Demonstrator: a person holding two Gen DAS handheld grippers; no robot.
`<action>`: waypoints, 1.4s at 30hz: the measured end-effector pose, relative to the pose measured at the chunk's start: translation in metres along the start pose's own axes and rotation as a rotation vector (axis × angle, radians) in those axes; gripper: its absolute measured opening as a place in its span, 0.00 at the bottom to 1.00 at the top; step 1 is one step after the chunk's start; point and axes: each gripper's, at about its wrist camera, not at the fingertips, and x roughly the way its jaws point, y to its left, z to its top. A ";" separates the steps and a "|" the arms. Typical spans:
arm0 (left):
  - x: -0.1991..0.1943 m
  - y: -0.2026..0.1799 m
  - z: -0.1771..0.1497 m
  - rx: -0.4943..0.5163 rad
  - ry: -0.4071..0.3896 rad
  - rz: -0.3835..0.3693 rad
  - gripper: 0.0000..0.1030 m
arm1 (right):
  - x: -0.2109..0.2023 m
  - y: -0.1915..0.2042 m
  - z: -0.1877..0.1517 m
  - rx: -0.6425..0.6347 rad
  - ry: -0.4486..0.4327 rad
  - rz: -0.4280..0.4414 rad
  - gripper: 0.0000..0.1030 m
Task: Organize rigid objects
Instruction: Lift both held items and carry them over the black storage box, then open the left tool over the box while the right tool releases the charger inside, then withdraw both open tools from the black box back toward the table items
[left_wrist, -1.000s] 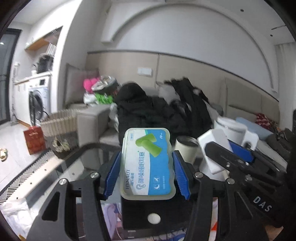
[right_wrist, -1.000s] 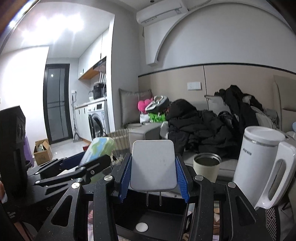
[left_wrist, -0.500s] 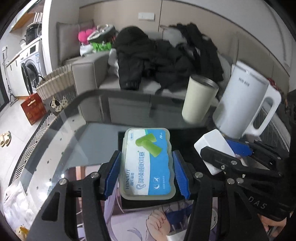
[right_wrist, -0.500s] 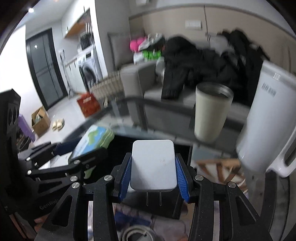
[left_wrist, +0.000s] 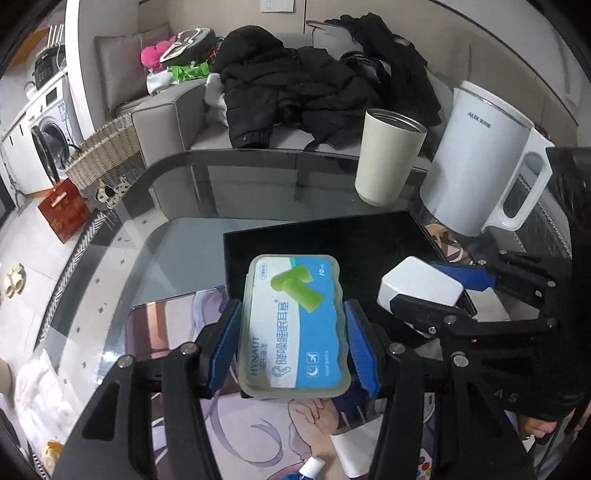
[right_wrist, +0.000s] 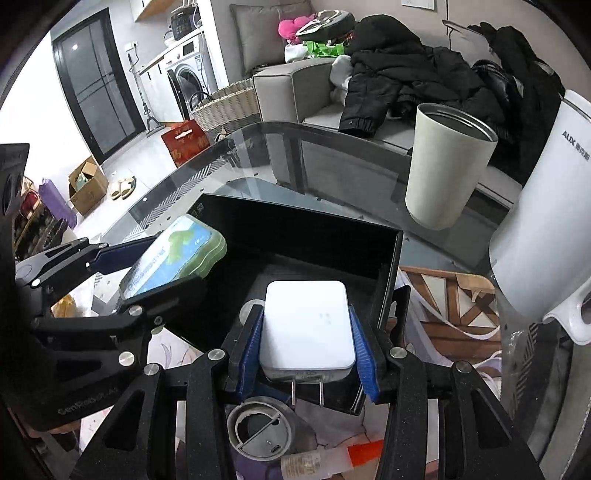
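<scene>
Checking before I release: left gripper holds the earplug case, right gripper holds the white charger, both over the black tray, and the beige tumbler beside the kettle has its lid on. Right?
Not quite. The beige tumbler has no lid; the right wrist view shows its open mouth. The rest holds: left gripper grips the earplug case, right gripper grips the white charger, both over the black tray, beside the kettle.

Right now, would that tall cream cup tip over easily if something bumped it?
Probably. The cream cup is tall, narrows toward its base, and stands on smooth glass table, so it may slide or topple. It looks rigid, and its lid seems off.
</scene>
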 end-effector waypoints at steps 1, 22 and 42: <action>0.002 0.003 -0.001 -0.023 0.011 -0.026 0.53 | 0.000 0.001 0.000 -0.004 0.000 -0.006 0.44; -0.003 0.008 0.001 -0.051 -0.023 -0.052 0.59 | -0.010 -0.004 0.001 0.034 -0.009 0.017 0.47; -0.073 0.002 -0.010 -0.040 -0.310 0.002 0.65 | -0.079 -0.003 -0.017 0.086 -0.274 -0.002 0.47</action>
